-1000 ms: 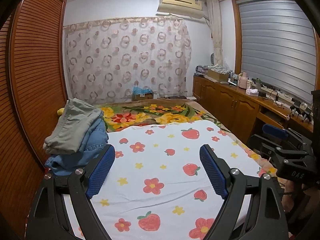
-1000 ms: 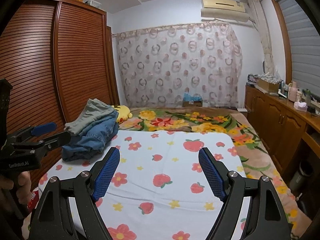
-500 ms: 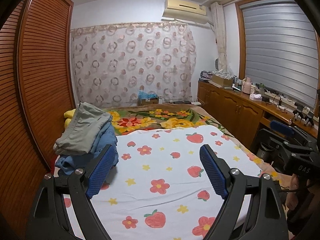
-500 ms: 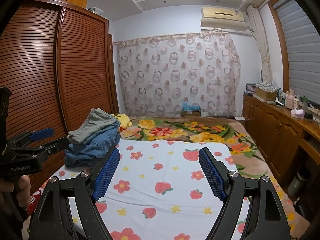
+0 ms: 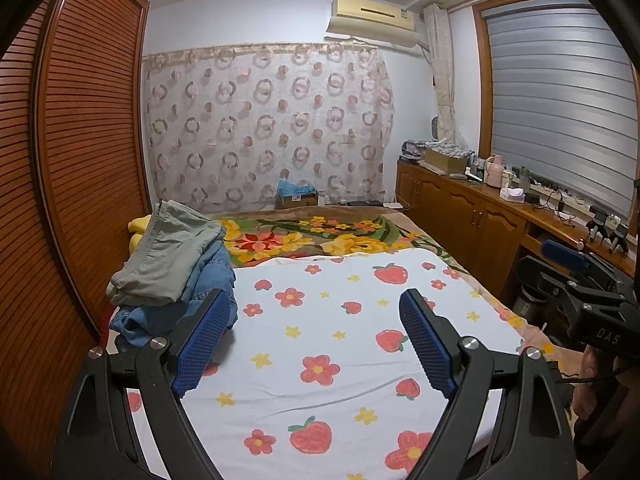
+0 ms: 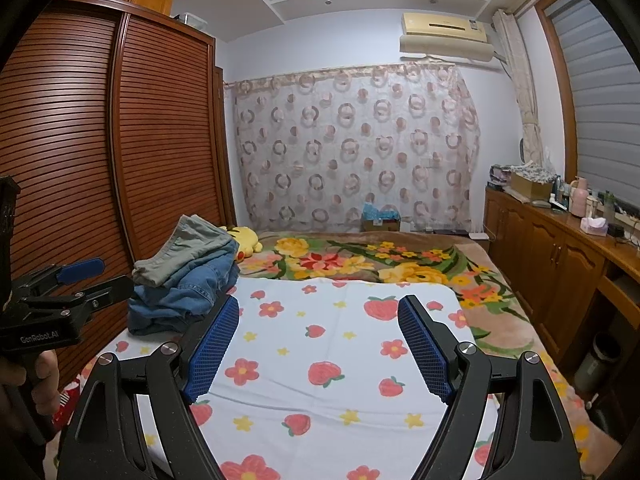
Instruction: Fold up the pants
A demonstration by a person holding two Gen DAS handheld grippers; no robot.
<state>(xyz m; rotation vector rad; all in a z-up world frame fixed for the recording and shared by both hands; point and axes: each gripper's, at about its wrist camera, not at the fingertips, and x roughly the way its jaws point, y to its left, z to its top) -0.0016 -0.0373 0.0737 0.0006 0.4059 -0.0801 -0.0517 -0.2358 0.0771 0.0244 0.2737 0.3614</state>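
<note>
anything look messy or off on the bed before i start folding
Only the clothes pile at the bed's left edge: grey-green pants lie tilted on rumpled blue jeans, unfolded, beside a yellow plush toy. The strawberry sheet has slight creases. Both the left gripper and right gripper are open and hold nothing.

Home bedroom, bed [image 5: 360, 344] with strawberry-print sheet, louvred wooden wardrobe [image 6: 120, 140], patterned curtain [image 5: 264, 128], wall air conditioner [image 5: 372, 14]
</note>
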